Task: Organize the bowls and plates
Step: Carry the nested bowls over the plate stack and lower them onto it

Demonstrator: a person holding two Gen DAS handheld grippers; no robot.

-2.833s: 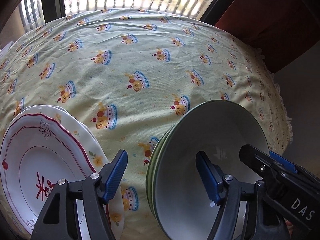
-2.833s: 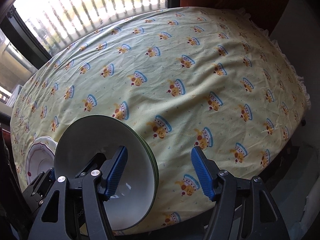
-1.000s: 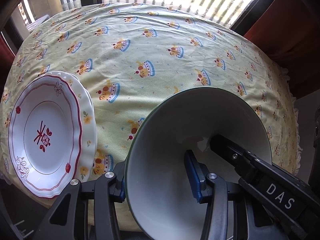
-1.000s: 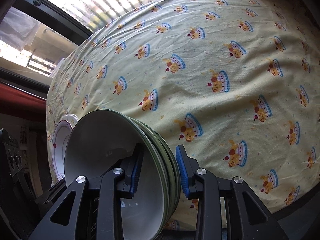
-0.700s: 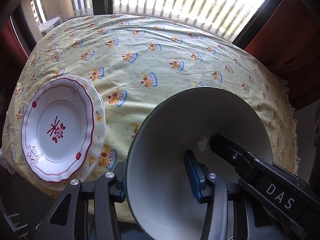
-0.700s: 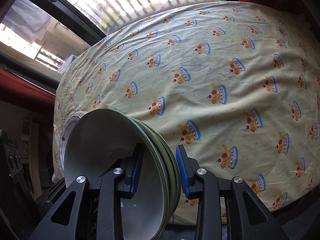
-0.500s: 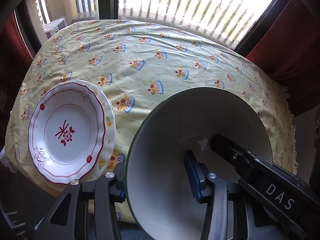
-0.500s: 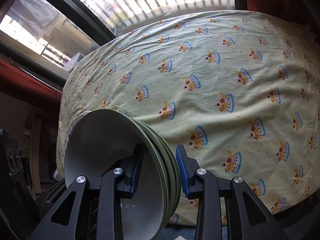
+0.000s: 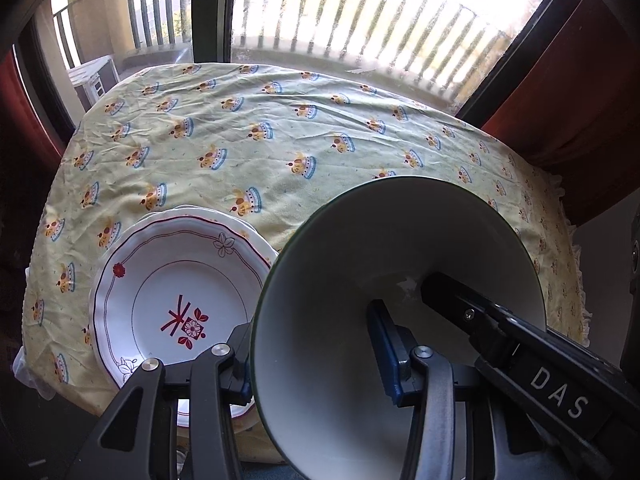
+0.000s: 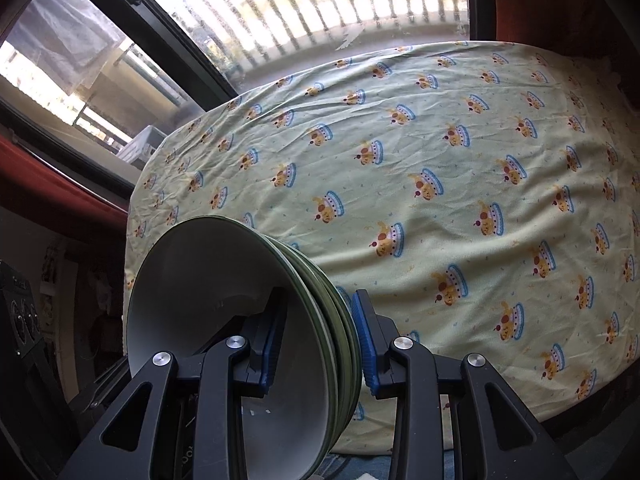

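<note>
Since both grippers are clamping opposite sides of the same stack of bowls (image 10: 240,320), I'm reading this as a two-handed carry: a nested pile of green-rimmed bowls is probably heavy and slippery, so pinching the rim from both sides is keeping it from tipping or sliding apart. The left gripper (image 9: 316,356) is biting one wall, with one blue pad inside the top bowl and the other finger outside and mostly hidden behind the rim. The right gripper (image 10: 320,340) is doing the same on the far side, its pads squeezing several stacked rims at once. The stack is looking like it's hanging clear of the tablecloth (image 9: 280,140), tilted toward the cameras, just beside the red-patterned plates (image 9: 172,300) sitting near the table's edge. My guess is it's heading somewhere open on the cloth, but where exactly I can't say. How many bowls are in there is hard to count; from the right wrist view I'm making out maybe three or four rims. The bowl is covering part of the plates, there's at least one more plate peeking out under the top one, and the person's hands aren't showing at all.
</note>
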